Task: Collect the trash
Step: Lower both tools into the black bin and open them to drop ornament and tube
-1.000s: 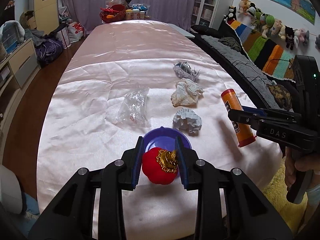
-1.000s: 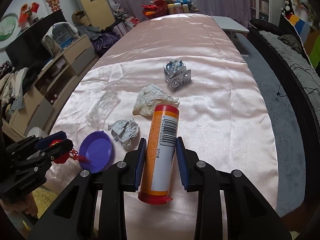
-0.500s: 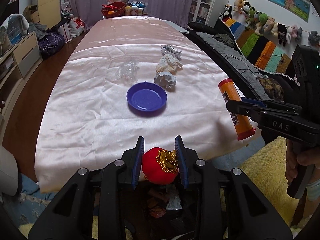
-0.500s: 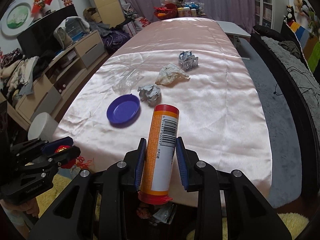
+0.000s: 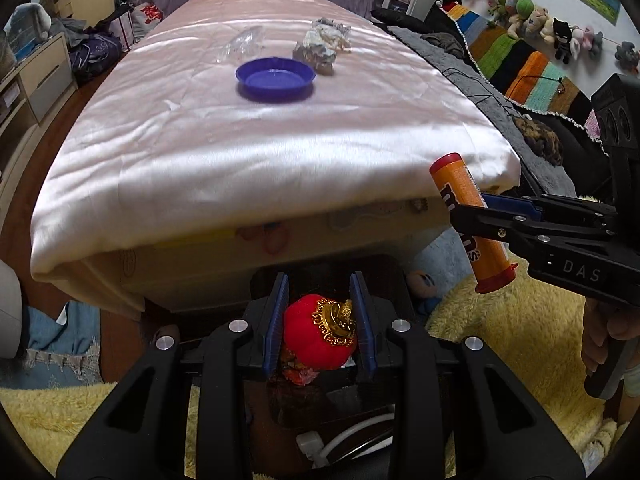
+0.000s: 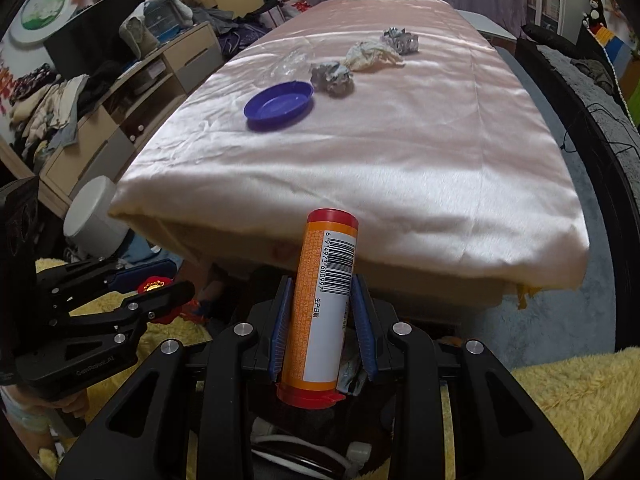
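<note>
left wrist view: we tilt the left gripper (image 5: 320,330) steeply down past the near edge of the surface (image 5: 260,152), fingers (image 5: 278,320) closed on a red lantern ornament (image 5: 316,336), round & plush w/ a gold filigree cap. right gripper (image 5: 476,216) sits at the right, a hand (image 5: 604,336) on its handle, fingers clamped across an orange tube (image 5: 468,220) tilted w/ its red cap end low. right wrist view: same tube (image 6: 324,304) stands upright betw the blue pads (image 6: 280,320), barcode facing us; left gripper (image 6: 168,300) is low at the left w/ the ornament (image 6: 154,286) in its grip. both hang over a dark bin (image 5: 320,400) on the floor, beside a fluffy yellow rug (image 5: 516,332).

surface is long, draped in shiny pink satin cloth. on it: blue shallow plastic dish (image 5: 275,79), crumpled grey paper ball (image 5: 316,54) just beside it, clear plastic bag (image 5: 242,42), crumpled whitish wrapper (image 6: 370,55), silver foil wad (image 6: 400,40) farther back. room: purple curtains, cluttered drawers at left, striped blanket & plush toys at right.
</note>
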`<act>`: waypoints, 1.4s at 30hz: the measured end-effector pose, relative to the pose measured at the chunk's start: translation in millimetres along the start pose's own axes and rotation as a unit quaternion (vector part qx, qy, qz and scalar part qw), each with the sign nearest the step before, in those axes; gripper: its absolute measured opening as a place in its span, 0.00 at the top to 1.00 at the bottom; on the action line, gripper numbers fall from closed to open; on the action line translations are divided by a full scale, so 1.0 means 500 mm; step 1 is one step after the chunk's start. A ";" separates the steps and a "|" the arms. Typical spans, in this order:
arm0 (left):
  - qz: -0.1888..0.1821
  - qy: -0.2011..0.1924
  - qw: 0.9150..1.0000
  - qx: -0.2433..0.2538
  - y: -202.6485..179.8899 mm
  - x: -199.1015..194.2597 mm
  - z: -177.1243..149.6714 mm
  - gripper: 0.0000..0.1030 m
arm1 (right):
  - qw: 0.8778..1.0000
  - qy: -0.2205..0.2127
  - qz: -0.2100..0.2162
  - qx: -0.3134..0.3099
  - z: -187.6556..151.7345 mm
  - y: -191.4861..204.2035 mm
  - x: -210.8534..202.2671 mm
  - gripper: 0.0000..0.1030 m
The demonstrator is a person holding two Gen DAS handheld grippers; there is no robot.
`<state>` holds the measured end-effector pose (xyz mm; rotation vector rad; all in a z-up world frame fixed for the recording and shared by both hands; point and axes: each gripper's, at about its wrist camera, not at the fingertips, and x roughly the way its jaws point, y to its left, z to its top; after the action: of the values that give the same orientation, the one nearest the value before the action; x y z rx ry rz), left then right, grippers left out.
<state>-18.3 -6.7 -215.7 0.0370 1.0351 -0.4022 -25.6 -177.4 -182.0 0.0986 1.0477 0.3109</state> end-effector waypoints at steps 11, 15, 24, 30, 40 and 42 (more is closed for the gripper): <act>-0.008 0.057 0.998 -0.020 -0.008 0.065 -0.074 0.71 | 0.998 0.049 0.017 0.023 -0.059 -0.001 0.065 0.70; -0.007 0.066 0.998 -0.022 -0.008 0.076 -0.077 0.71 | 0.997 0.061 0.023 0.027 -0.066 -0.002 0.079 0.70; -0.008 0.090 0.996 -0.001 -0.023 0.093 -0.081 0.56 | 0.996 0.078 0.022 0.028 -0.056 0.008 0.094 0.69; -0.007 0.082 0.997 -0.006 -0.017 0.082 -0.078 0.48 | 0.997 0.061 0.021 0.047 -0.048 -0.013 0.077 0.56; 0.005 0.018 1.000 -0.019 0.017 0.006 -0.028 0.26 | 0.998 -0.003 0.016 0.059 -0.014 -0.033 0.020 0.22; 0.007 0.006 1.000 -0.025 0.024 -0.011 -0.014 0.23 | 0.998 -0.010 0.019 0.063 -0.005 -0.034 0.009 0.22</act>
<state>-22.4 7.3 -216.6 0.0025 1.0553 -0.3629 -22.2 -192.4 -190.9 0.2348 1.0452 0.2783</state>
